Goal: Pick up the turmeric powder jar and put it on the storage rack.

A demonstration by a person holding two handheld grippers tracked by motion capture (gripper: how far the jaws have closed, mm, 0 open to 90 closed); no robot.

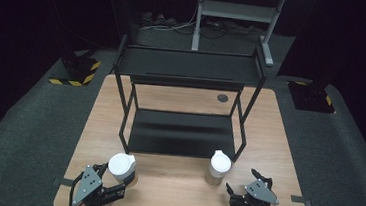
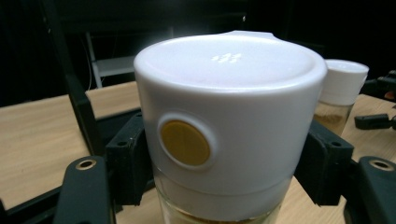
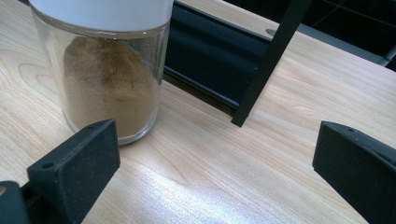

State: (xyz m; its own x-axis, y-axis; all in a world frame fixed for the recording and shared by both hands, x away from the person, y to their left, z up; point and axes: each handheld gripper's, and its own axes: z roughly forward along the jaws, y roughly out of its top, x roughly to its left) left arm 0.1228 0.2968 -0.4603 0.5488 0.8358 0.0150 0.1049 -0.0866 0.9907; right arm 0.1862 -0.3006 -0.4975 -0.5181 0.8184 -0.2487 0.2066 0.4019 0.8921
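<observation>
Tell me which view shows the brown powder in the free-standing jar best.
The right gripper view: the free-standing jar stands close, and the brown powder shows heaped behind its clear glass. The high view shows that jar small, mostly its white lid. The left gripper view shows it half hidden behind the held jar.

A black metal two-tier shelf rack (image 1: 189,73) is standing on the light wooden table (image 1: 173,192), its dark lower tray (image 1: 181,133) lying flat on the tabletop. A small grey round cap (image 1: 222,98) is sitting in the table behind it. Yellow-and-black striped floor weights (image 1: 76,71) are resting on the grey carpet (image 1: 24,119).
</observation>
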